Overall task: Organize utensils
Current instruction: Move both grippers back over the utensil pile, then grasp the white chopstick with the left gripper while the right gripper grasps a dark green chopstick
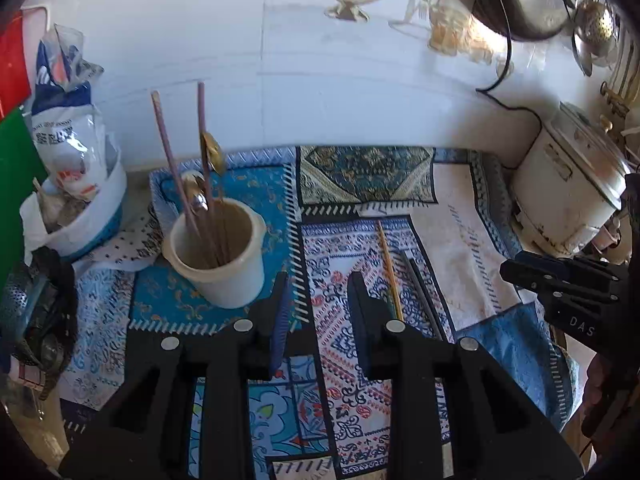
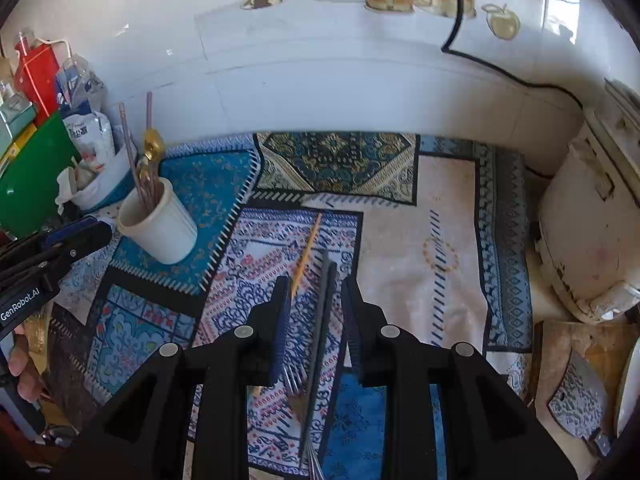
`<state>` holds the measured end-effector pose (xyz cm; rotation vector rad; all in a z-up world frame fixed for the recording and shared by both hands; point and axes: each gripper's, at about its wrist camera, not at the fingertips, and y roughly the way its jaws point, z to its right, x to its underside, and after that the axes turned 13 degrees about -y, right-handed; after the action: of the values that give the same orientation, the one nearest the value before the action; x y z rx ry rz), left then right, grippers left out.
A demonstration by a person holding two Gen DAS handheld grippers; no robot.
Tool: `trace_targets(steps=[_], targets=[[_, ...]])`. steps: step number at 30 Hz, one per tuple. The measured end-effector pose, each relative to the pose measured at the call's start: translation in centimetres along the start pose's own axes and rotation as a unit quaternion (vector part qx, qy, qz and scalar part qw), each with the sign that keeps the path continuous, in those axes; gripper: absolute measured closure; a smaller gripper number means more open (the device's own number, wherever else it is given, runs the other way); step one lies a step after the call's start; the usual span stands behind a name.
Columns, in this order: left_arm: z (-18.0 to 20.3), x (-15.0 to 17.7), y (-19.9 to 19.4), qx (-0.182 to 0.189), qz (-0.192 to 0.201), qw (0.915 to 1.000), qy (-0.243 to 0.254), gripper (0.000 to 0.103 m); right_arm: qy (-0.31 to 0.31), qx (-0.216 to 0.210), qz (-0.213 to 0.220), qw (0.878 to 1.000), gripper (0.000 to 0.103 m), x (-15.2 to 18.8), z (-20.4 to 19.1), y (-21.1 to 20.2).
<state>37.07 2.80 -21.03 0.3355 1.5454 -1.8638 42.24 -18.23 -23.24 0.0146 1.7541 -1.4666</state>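
A cream cup (image 1: 218, 252) stands on the blue part of the patterned mat and holds two long chopsticks (image 1: 168, 152) and some spoons. My left gripper (image 1: 318, 280) hangs open just right of the cup, nothing between its fingers. A yellow-handled utensil (image 1: 388, 264) and dark grey-handled forks (image 1: 416, 288) lie on the mat to its right. In the right wrist view, my right gripper (image 2: 316, 292) is open above the grey forks (image 2: 322, 320), whose handles show in the gap without the pads pressing them. The yellow-handled utensil (image 2: 306, 252) lies just left of them, and the cup (image 2: 160, 228) is far left.
A white rice cooker (image 2: 592, 232) with a black cord stands at the right by the wall. A cleaver (image 2: 576, 396) lies on a wooden board at the near right. A bag in a white tub (image 1: 64, 128) and a green board (image 1: 16, 184) crowd the left.
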Motion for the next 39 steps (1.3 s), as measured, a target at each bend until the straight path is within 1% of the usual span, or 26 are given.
trace_targets(steps=[4, 9, 11, 13, 17, 20, 23, 27, 30, 35, 39], targets=[[1.4, 1.8, 2.8, -0.007, -0.043, 0.999, 0.01, 0.075, 0.009, -0.006, -0.026, 1.0, 0.08, 2.0, 1.0, 0.9], [3.1, 4.2, 6.0, -0.009, -0.099, 0.9946, 0.029, 0.075, 0.017, -0.019, -0.054, 0.998, 0.08, 4.2, 1.7, 2.4], [3.6, 5.5, 7.3, 0.001, -0.13, 0.9909, 0.035, 0.075, 0.022, -0.026, -0.064, 0.997, 0.08, 5.1, 1.8, 2.9], [4.0, 6.8, 8.5, -0.003, -0.156, 0.9867, 0.045, 0.075, 0.026, -0.033, -0.076, 0.996, 0.08, 5.8, 1.8, 3.5], [4.7, 8.8, 9.6, -0.008, -0.183, 0.9808, 0.068, 0.075, 0.03, -0.045, -0.094, 0.994, 0.08, 7.0, 1.6, 4.4], [4.9, 9.6, 10.0, -0.012, -0.187, 0.9792, 0.076, 0.075, 0.032, -0.049, -0.105, 0.993, 0.08, 7.6, 1.6, 5.0], [4.8, 9.9, 10.4, -0.006, -0.193, 0.9788, 0.068, 0.075, 0.032, -0.055, -0.112, 0.992, 0.08, 7.9, 1.5, 5.7], [4.7, 9.6, 10.9, 0.0, -0.197, 0.9787, 0.059, 0.075, 0.034, -0.075, -0.116, 0.99, 0.08, 7.5, 1.5, 6.9], [4.4, 9.4, 11.1, 0.004, -0.202, 0.978, 0.053, 0.075, 0.038, -0.076, -0.115, 0.99, 0.08, 7.0, 1.6, 7.8], [4.0, 9.5, 10.6, -0.005, -0.204, 0.976, 0.077, 0.075, 0.046, -0.083, -0.124, 0.988, 0.08, 6.3, 1.7, 9.2], [4.1, 10.1, 10.1, -0.007, -0.196, 0.975, 0.104, 0.076, 0.04, -0.084, -0.124, 0.988, 0.079, 5.9, 1.6, 9.2]])
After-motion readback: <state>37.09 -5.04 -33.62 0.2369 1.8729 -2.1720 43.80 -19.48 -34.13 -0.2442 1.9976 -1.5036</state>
